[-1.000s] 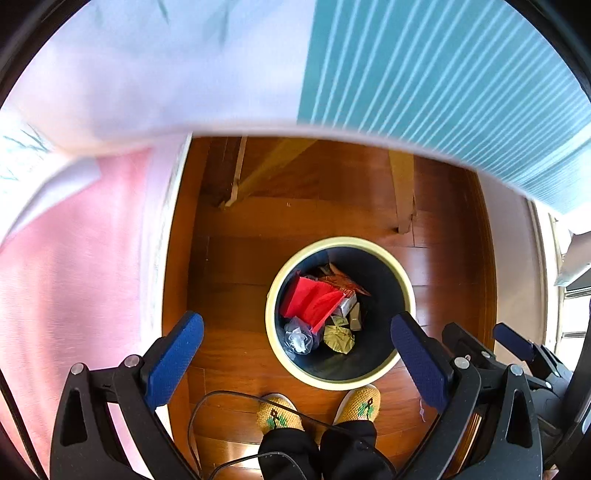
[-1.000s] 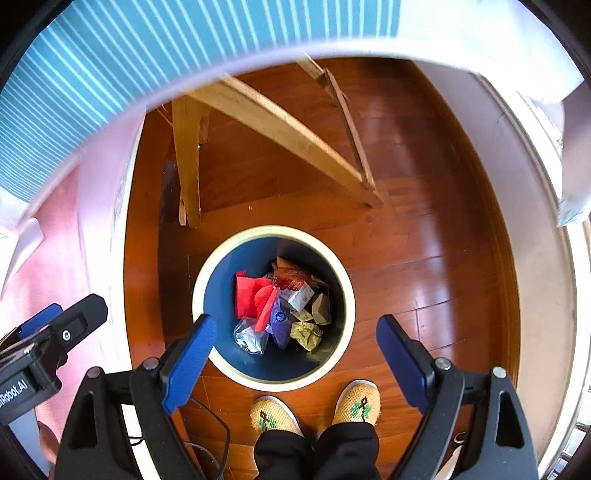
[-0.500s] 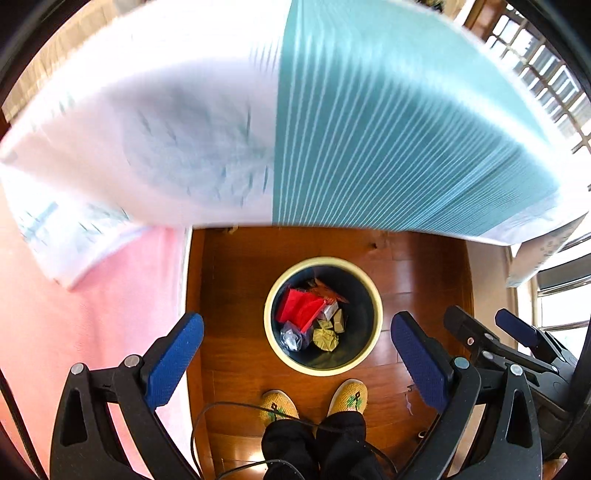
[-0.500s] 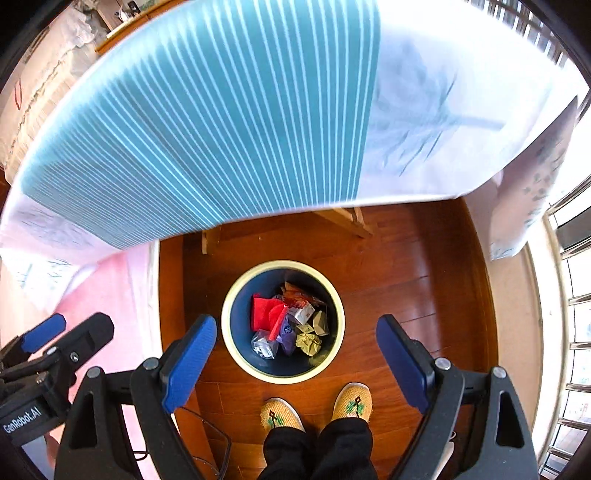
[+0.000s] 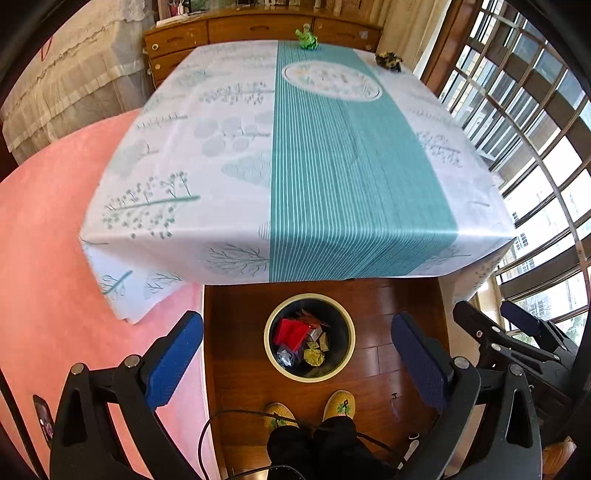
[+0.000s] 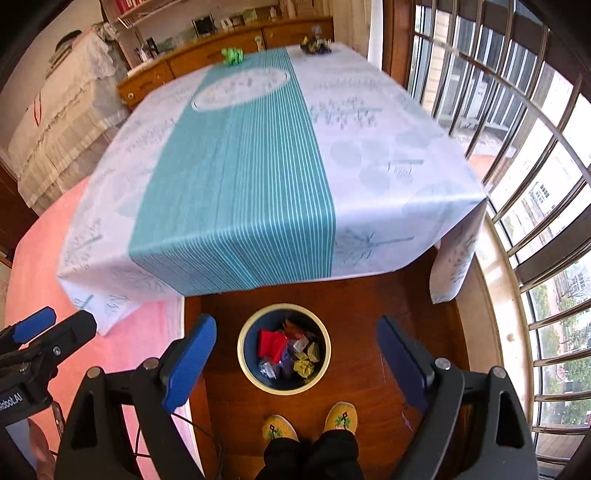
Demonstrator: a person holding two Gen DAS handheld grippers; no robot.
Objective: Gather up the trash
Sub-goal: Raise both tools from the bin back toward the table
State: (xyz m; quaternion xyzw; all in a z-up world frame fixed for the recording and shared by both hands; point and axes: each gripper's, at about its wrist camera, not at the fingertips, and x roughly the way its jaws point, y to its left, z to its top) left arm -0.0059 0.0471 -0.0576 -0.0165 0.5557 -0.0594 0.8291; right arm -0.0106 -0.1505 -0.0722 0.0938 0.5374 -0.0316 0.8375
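Note:
A round bin [image 5: 341, 323] [image 6: 245, 338] with a cream rim stands on the wood floor below both grippers, holding red, yellow and clear crumpled scraps. On the far end of the table lie a green crumpled wad [image 5: 307, 38] [image 6: 232, 55] and a dark crumpled wad [image 5: 388, 61] [image 6: 314, 46]. My left gripper [image 5: 297, 358] hangs open high above the bin with nothing between its blue pads. My right gripper [image 6: 295, 360] is open and empty too, level with the left one.
A table with a teal-striped white cloth [image 5: 332, 166] [image 6: 240, 177] fills the middle. Pink carpet [image 5: 44, 258] lies left, a window grille [image 6: 535, 184] right, a wooden sideboard [image 5: 229, 29] behind. A person's feet in yellow slippers [image 5: 341, 404] stand by the bin.
Both grippers have risen from close over the bin to above table height, so the tabletop and the two wads at its far end have come into view. Both stayed open.

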